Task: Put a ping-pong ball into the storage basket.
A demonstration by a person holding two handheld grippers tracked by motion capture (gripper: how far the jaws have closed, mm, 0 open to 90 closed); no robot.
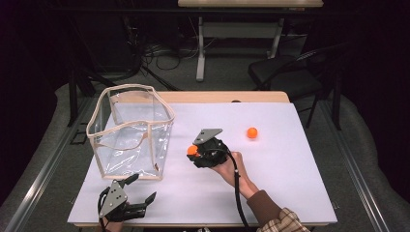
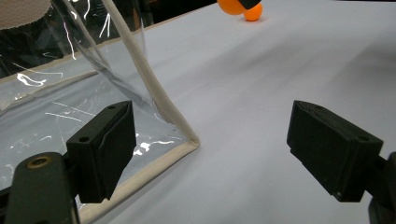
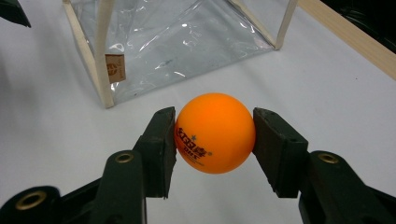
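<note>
Two orange balls on the white sheet, one clamped, one free. Held ball [image 3: 215,132] pinched squarely between the two black pads of the right gripper [image 1: 193,151], printed mark facing the camera in the right gripper view, underside hidden behind the jaw roots. Seen from the high view as a small orange spot at the tip of that claw, mostly masked by the gripper body and its grey plate. Clear bag [image 1: 129,129] with cream trim just ahead of the right claw and slightly to its left, near but apart from it; far walls cut off at the top of the right gripper view, small tan label on one trim strip too small to read. Second ball [image 1: 252,132] loose on the sheet behind the right claw, well apart from it. Left gripper [image 1: 139,189] released, jaws spread wide with bare sheet between them, near the table's front edge; hand under it cropped by the frame bottom. Near bottom corner of the bag between the left claw's jaws and just ahead of them, by the left-hand pad in the left gripper view, contact impossible to judge. Both balls far ahead of that claw, the held one half cut off at the top edge.
</note>
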